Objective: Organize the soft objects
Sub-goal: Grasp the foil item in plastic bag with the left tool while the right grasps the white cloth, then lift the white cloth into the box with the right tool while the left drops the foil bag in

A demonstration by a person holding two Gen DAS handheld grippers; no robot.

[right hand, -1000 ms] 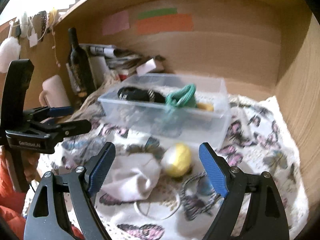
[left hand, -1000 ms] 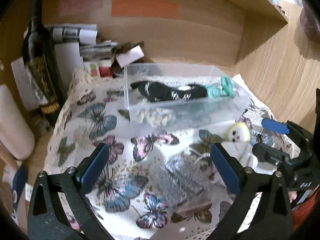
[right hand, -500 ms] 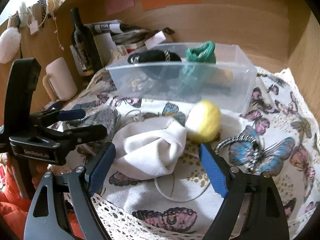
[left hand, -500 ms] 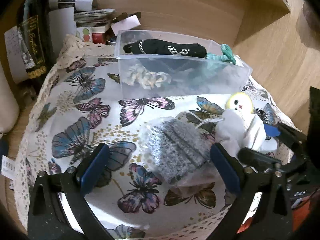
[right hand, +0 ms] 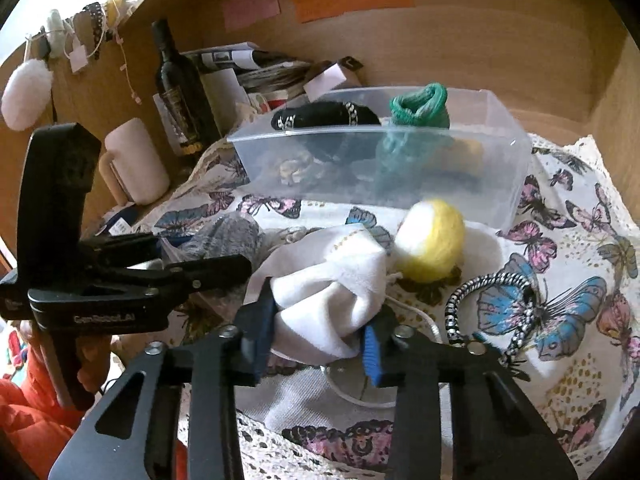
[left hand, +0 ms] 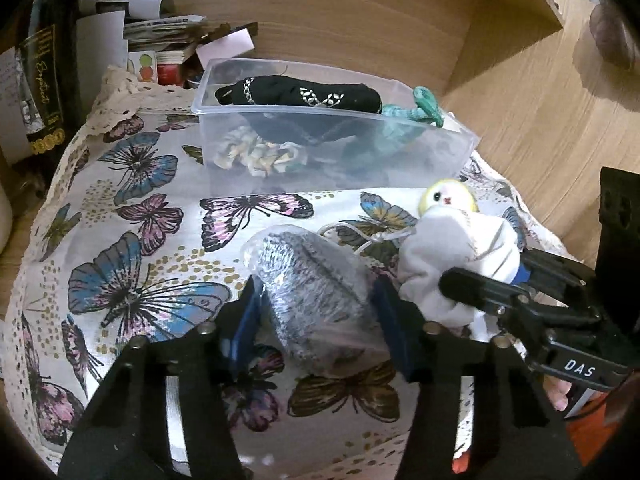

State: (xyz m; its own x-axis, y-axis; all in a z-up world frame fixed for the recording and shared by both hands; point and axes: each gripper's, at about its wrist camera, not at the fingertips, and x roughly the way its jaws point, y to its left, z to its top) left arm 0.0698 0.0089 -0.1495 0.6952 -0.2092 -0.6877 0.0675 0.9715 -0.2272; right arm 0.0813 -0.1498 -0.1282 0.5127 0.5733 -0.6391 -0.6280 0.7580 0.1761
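A grey knit item in a clear plastic bag (left hand: 316, 284) lies on the butterfly cloth (left hand: 132, 216). My left gripper (left hand: 316, 316) is shut on it, one blue pad on each side. A white cloth doll with a yellow head (right hand: 432, 236) lies to its right. My right gripper (right hand: 316, 336) is shut on the doll's white cloth body (right hand: 336, 280). A clear plastic bin (left hand: 432, 156) behind holds a black patterned sock (left hand: 304, 94), a teal knit piece (right hand: 420, 108) and a pale scrunchie (left hand: 260, 156).
A black-and-white cord loop (right hand: 488, 304) lies right of the doll. A dark wine bottle (right hand: 180, 92), a cream mug (right hand: 136, 160) and stacked papers (right hand: 256, 68) stand at the back left. Wooden walls enclose the back and right.
Both grippers moved forward and closed: the left onto the bagged grey knit, the right onto the doll's white cloth. Both were open half a second ago.
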